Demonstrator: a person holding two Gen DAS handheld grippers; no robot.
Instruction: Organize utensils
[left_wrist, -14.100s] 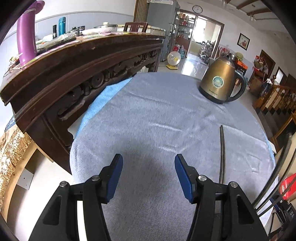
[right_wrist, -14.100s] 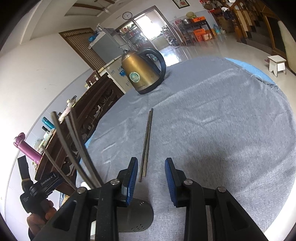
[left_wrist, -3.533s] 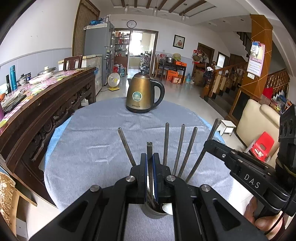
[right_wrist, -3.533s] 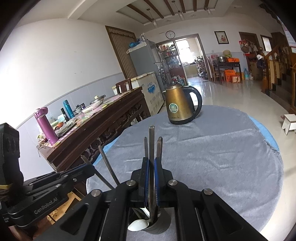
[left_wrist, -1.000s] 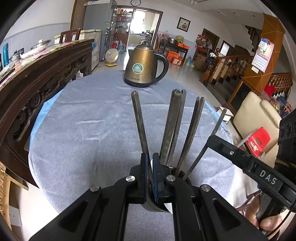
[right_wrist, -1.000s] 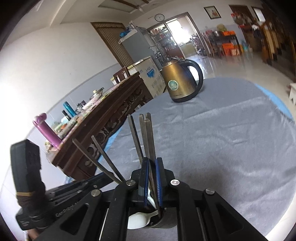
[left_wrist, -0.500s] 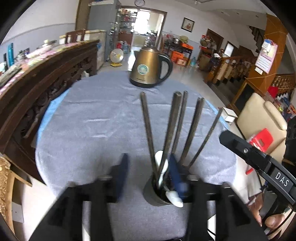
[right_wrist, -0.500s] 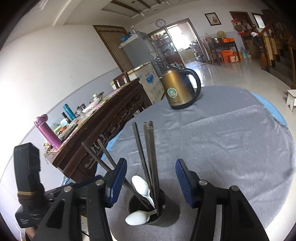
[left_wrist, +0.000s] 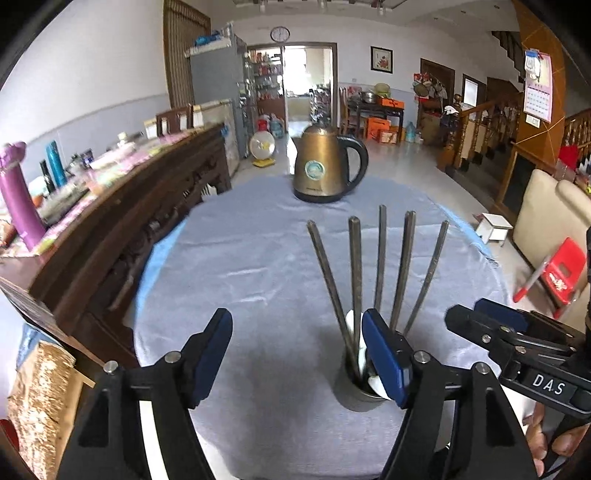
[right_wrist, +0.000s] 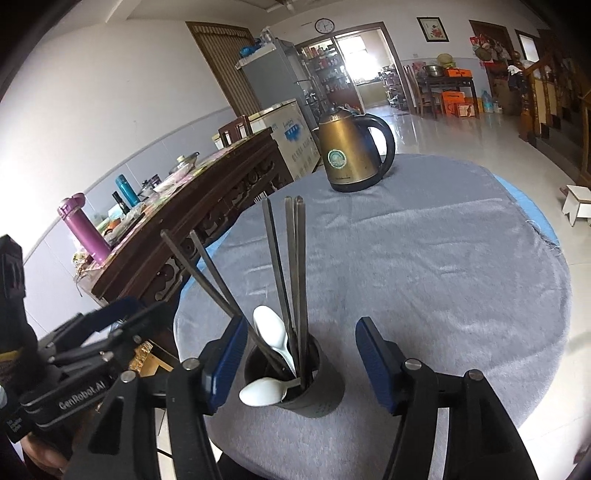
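Note:
A dark cup (right_wrist: 314, 391) stands on the grey cloth near the table's front edge. It holds several dark chopsticks (right_wrist: 295, 266) and two white spoons (right_wrist: 271, 334). In the left wrist view the cup (left_wrist: 351, 391) and its chopsticks (left_wrist: 380, 266) sit just behind the right finger. My left gripper (left_wrist: 297, 354) is open and empty, to the left of the cup. My right gripper (right_wrist: 299, 363) is open and empty, with the cup between its fingers' line of sight.
A brass kettle (left_wrist: 325, 170) stands at the far side of the round table (left_wrist: 240, 258). A dark carved sideboard (left_wrist: 110, 221) with bottles runs along the left. A cream sofa (left_wrist: 546, 214) and red stool (left_wrist: 561, 273) are to the right.
Both grippers were shut on chopsticks in the cup a second ago. Both have opened, let go and pulled back a little; the chopsticks stand in the cup.

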